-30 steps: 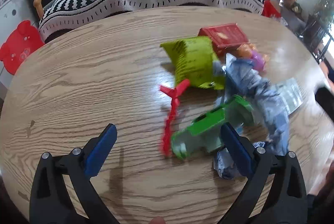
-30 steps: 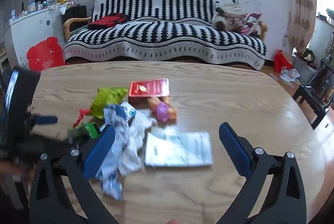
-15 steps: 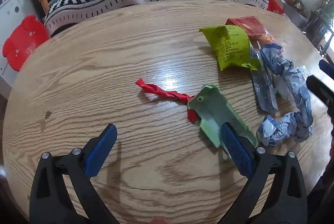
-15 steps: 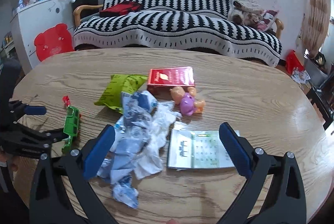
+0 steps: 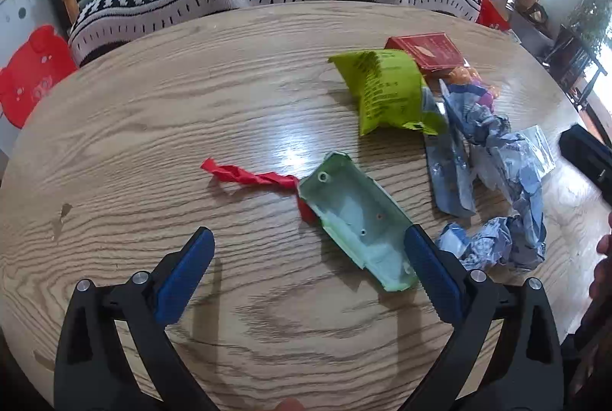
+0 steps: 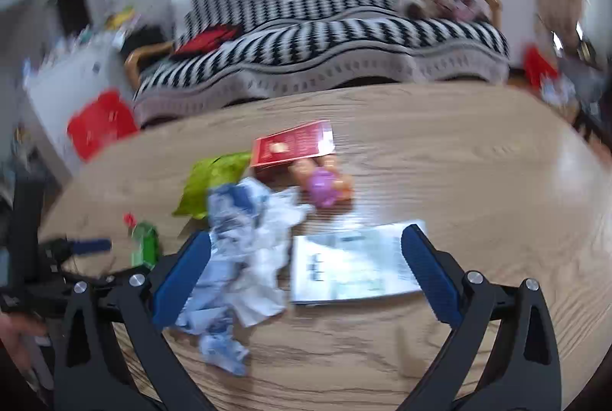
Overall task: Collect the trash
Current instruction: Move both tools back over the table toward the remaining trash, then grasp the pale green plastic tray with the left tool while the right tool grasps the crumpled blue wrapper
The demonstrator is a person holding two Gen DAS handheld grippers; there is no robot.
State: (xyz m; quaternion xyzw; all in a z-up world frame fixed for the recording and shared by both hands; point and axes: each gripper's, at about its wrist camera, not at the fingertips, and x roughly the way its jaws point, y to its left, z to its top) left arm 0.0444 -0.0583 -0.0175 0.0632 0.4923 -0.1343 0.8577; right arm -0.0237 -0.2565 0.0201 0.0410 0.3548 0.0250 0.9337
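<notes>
On the wooden tabletop (image 5: 160, 112) the litter lies in a loose cluster toward the right side, presumably scattered there to be gathered piece by piece. The left gripper (image 5: 306, 273) hovers low over the wood with its 2 fingers spread wide and holding nothing; the right-hand finger (image 5: 432, 277) sits just beside the near end of a green plastic shell (image 5: 359, 223). That shell lies hollow side up like a shallow tray, and nothing is in it that I can see. A twisted red wrapper (image 5: 248, 176) touches its far corner and trails off to the left. Judging from the spread, the shell is the likely next pick, though it sits off-centre between the fingers, so the gripper would need to shift right first.

Further back lie a lime-green snack bag (image 5: 386, 91), a red packet (image 5: 428, 50) behind it, and crumpled blue-and-white paper (image 5: 505, 189) heaped to the right.

The right wrist view is blurred. The right gripper (image 6: 306, 265) is likewise released and empty, poised above the crumpled paper and a flat printed leaflet (image 6: 355, 265), with a small purple-and-orange toy (image 6: 325, 187) beyond. No bin or bag for the trash shows in either view, so where the pieces should go cannot be told.
</notes>
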